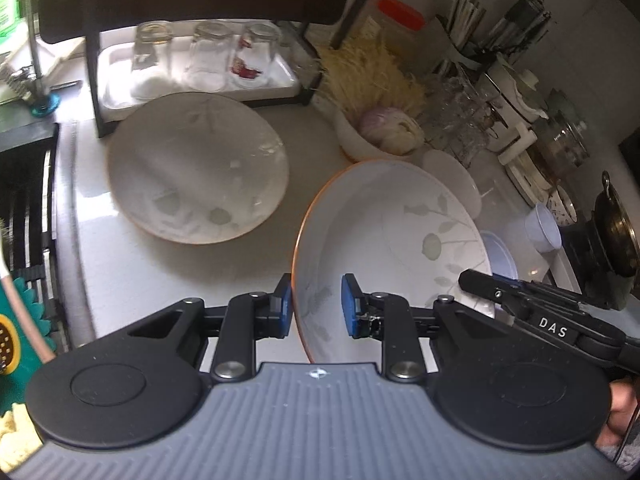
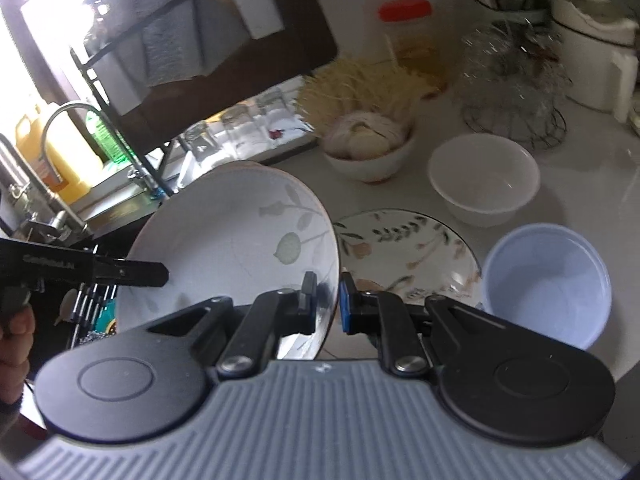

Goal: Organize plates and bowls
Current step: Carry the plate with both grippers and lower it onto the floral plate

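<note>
both grippers straddle the rim of one orange-rimmed leaf plate (image 1: 396, 232), lifted and tilted. the left gripper (image 1: 316, 304) looks loose around it, the right gripper (image 2: 326, 302) clenched on it, likely bound for the matching plate (image 1: 198, 168) at centre left.

The pale surface (image 2: 560, 184) carries a leaf-patterned plate (image 1: 198, 168), a floral plate (image 2: 404, 248), a white bowl (image 2: 484, 178), a lavender bowl (image 2: 548, 280) and a garlic bowl (image 2: 368, 148).
</note>
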The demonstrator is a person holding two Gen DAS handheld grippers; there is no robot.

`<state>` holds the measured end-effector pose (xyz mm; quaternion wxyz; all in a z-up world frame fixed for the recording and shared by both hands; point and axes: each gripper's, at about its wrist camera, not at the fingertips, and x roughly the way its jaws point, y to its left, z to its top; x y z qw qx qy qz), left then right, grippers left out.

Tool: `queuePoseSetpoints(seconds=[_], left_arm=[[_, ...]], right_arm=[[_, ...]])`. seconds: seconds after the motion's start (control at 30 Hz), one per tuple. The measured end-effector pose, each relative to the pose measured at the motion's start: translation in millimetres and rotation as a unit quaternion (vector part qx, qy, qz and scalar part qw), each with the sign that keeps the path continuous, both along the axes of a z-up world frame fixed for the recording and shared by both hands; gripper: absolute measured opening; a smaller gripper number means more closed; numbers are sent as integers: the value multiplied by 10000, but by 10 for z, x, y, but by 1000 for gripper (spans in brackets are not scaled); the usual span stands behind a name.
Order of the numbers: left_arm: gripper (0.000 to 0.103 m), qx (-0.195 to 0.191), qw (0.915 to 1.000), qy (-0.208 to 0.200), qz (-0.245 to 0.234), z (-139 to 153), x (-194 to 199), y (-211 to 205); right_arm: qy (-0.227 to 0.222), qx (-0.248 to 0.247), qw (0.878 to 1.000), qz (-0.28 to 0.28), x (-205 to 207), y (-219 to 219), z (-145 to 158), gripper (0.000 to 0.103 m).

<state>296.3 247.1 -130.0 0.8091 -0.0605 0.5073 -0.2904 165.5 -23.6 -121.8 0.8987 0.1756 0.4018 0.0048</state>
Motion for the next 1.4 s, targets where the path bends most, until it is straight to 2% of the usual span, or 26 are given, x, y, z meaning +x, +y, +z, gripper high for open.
queuePoseSetpoints(seconds=[0.1,0.23,0.6,1.0,1.4], left_arm=[[28,54,9996,272,108,-152,51,-106],[28,127,9988,427,204,-295,91,-260],[28,484,9965,401,549,-392,60,-591],[29,639,9940,403,796,-437,-53,-878],[29,870,9929,312,745,-429,-66,-1239]], right_arm=[[131,2,9999,33,58,-108,-84,14],[219,-83,9996,128,120,-218,-227,15],[445,4,9979,470,270,-523,-466,17],[525,28,9976,441,259,-757,-523,17],[568,-124,9978,309,234,-984,-505,18]])
